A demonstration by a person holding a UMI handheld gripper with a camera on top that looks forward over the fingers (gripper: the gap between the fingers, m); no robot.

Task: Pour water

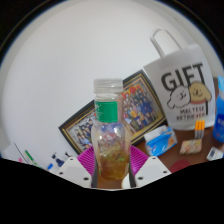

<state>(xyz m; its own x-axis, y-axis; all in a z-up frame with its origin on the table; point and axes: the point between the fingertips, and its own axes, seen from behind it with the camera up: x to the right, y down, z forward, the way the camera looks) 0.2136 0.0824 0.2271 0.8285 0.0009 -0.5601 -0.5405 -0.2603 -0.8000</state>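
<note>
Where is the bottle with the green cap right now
In the gripper view, the bottle stands upright between the gripper's two fingers, in front of a framed picture, with a white gift bag beyond it on the right.

A clear bottle [110, 140] with a white cap, green label and yellowish contents shows against magenta pads [88, 158], a white bag [184, 95] bears black "GIFT" lettering, a dark-framed picture [105, 112] is many-coloured, and the desk [190, 162] is brown with blue packets [160, 142].
</note>
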